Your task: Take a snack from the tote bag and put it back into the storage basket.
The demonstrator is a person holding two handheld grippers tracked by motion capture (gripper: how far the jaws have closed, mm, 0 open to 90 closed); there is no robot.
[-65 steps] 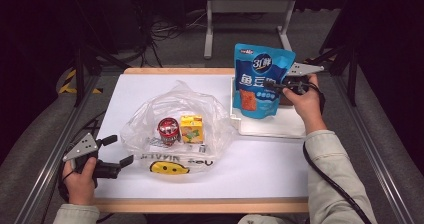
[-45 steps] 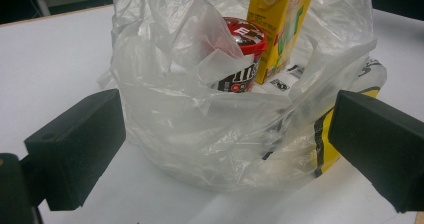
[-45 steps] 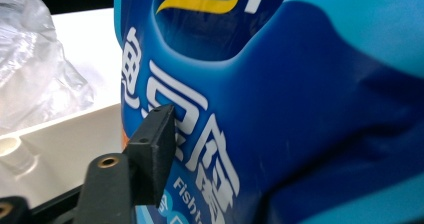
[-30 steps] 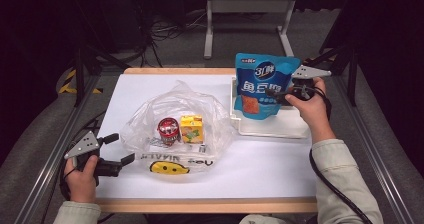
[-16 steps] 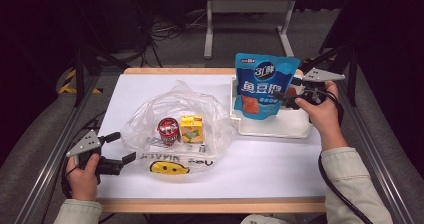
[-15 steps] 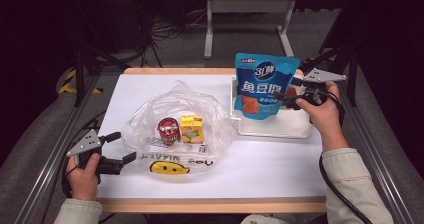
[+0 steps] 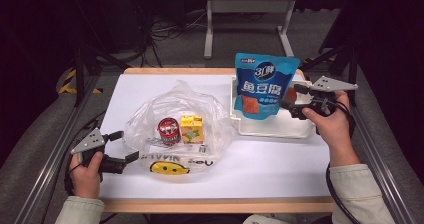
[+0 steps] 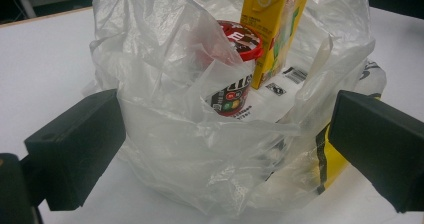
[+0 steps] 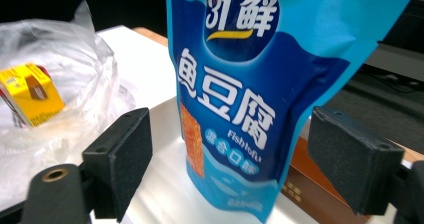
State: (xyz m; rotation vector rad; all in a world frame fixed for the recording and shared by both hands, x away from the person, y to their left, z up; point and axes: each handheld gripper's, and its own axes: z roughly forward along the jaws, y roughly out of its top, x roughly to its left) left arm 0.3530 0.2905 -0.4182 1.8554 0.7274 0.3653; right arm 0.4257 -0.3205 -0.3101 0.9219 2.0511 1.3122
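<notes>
Packed in bag (image 7: 176,134): cup (image 7: 168,129), carton (image 7: 191,128). Outstanding: pouch (image 7: 264,86), standing in tray (image 7: 270,129). My right gripper (image 7: 296,99) gapes around it, ungripped; left gripper (image 7: 122,146) wide, empty.

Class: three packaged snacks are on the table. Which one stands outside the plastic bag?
The blue fish tofu pouch, upright in the white tray. The red-lidded cup and yellow carton sit inside the bag.

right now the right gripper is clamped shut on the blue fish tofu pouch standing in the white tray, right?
Not quite: the right gripper is open. In the right gripper view its jaws stand apart on either side of the blue fish tofu pouch, which does stand in the white tray.
</notes>
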